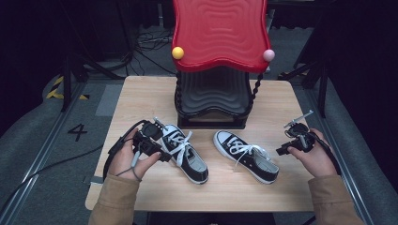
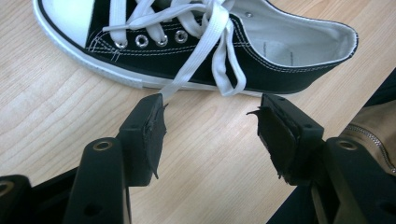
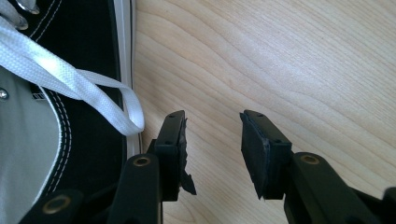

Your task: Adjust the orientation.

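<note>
The person wears tan sleeves point(image 1: 115, 199) with plain cuffs; a stitched tan seam shows at the edge of the left claw view. The left claw point(image 2: 208, 128) is black, its two arms each carrying a brass-ringed hole and a blocky jaw faced with a frayed black rubber pad. A black cable loops from it, and a thin grey cord hangs at the wrist. The right claw point(image 3: 212, 140) is black too, with brass-ringed holes, torn pads and small screws, and a grey plate on top.

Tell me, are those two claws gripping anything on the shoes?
Nothing is held. The left gripper stands open beside a lace; the right gripper is open over bare table.
</note>
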### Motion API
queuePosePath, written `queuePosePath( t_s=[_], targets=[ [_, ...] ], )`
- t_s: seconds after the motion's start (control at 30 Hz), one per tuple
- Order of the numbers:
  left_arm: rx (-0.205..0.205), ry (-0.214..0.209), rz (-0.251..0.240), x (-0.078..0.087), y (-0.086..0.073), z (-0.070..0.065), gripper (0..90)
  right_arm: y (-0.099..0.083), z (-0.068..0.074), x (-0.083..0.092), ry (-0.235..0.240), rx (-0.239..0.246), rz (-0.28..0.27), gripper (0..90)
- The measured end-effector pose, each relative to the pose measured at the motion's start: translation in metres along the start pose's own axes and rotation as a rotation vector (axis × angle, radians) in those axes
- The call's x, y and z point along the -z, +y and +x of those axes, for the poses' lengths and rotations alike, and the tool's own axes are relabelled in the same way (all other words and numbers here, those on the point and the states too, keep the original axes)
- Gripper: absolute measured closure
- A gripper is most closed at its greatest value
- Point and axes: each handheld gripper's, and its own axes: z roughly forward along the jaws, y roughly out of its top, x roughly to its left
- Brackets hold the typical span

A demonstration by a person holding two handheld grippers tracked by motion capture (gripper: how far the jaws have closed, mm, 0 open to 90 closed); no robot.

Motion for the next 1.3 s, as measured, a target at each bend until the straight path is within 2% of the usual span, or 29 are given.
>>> queuePosePath(
  t_s=[0.5,0.63,0.93,1.1,1.3],
  targets=[
    [-0.01,-0.001,-0.004,0.001,0.0,-0.003,41.8,0.0,-0.001,0.0,0.0,-0.002,0.002,60.5],
    [-0.025,-0.033,-0.013,0.002,0.002,-0.006,41.8,-0.001,-0.001,0.0,-0.002,-0.003,0.001,60.3],
    [-0.062,-0.051,-0.02,0.003,0.008,-0.019,41.8,-0.001,-0.001,-0.001,0.001,-0.003,0.004,60.2],
    [-0.092,-0.091,-0.031,-0.001,0.015,-0.029,41.9,-0.001,-0.001,-0.001,-0.003,-0.005,0.005,60.2],
    [-0.128,-0.108,-0.018,-0.009,0.025,-0.043,42.1,0.0,0.0,0.0,-0.004,-0.002,0.005,60.1]
  ],
)
